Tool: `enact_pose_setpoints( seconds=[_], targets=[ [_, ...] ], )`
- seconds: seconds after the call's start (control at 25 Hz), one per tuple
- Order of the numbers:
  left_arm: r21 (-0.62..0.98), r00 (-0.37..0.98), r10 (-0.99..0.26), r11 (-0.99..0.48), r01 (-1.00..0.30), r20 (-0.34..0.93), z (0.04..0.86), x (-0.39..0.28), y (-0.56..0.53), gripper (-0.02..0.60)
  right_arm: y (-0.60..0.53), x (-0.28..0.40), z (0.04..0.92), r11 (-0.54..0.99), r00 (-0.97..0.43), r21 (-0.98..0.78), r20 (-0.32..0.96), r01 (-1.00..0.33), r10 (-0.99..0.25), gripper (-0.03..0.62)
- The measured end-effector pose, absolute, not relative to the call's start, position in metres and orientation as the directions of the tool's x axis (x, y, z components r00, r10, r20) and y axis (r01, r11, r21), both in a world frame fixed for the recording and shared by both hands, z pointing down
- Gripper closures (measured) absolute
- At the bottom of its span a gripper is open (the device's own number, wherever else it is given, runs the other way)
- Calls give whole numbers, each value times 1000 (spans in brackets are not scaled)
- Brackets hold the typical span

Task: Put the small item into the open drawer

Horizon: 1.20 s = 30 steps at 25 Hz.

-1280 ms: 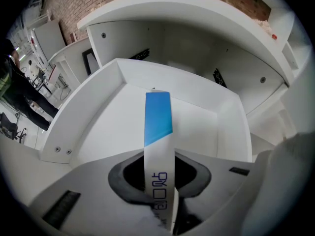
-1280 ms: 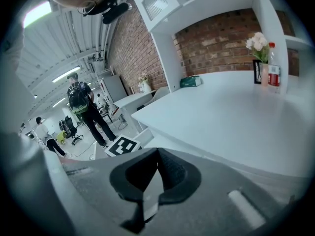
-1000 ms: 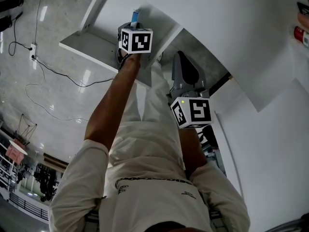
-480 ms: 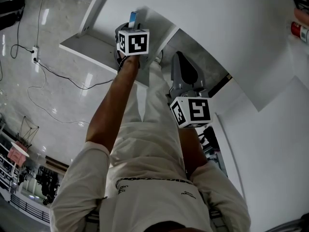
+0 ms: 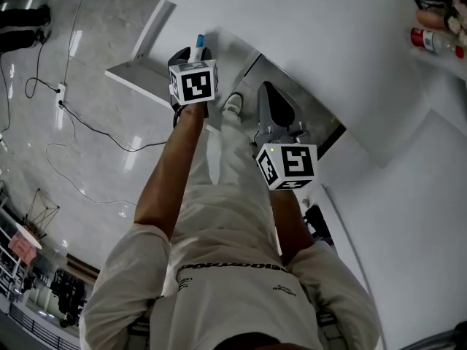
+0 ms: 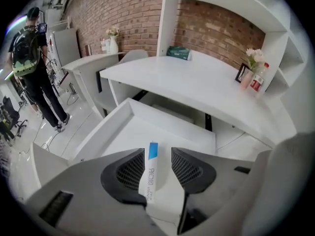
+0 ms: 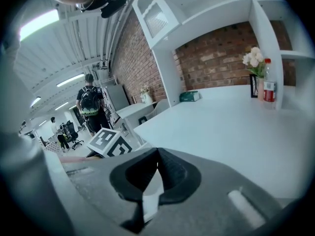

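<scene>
The small item is a white tube with a blue end (image 6: 149,173). It lies between the jaws of my left gripper (image 6: 158,151), leaning on the left pad, with a gap to the right pad. The jaws stand wide. Below them is the open white drawer (image 6: 118,132), pulled out from under the desk (image 6: 197,82). In the head view the left gripper (image 5: 197,53) hangs over the drawer (image 5: 142,75) with the tube (image 5: 200,41) sticking out at its tip. My right gripper (image 5: 268,93) is held beside it at the desk's edge; its jaws (image 7: 157,154) are shut on nothing.
On the desk stand a green box (image 6: 178,53) at the back, and flowers and a red-capped bottle (image 6: 256,80) at the right. A person with a backpack (image 6: 29,58) stands on the floor at the left. Cables (image 5: 80,115) run across the floor.
In the head view the left gripper with the tube has drifted a little down and left over the drawer. The right gripper has barely moved.
</scene>
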State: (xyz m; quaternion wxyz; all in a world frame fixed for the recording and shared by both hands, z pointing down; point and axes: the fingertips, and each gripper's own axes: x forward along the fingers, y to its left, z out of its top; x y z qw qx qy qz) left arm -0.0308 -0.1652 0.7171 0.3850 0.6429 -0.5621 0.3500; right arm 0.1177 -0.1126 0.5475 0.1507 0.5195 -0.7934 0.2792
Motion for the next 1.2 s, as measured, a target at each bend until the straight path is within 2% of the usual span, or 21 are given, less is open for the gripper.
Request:
enact_pose_setpoints(
  seconds=[0.36, 0.6, 0.92, 1.2],
  targets=[
    [139, 175, -571, -105, -985, 802, 610, -35, -167, 423, -120, 109, 475, 325, -409, -254, 462, -911, -787, 595],
    [180, 240, -640, -158, -971, 730, 533, -40, -161, 460, -120, 99, 426, 324, -399, -241, 418, -915, -816, 595],
    [198, 328, -756, -262, -945, 567, 419, -43, -146, 518, -111, 76, 366, 346, -400, -210, 350, -915, -847, 595],
    [190, 342, -831, -286, -939, 438, 345, -51, -136, 577, -105, 63, 316, 363, -400, -174, 290, -915, -869, 595]
  ],
)
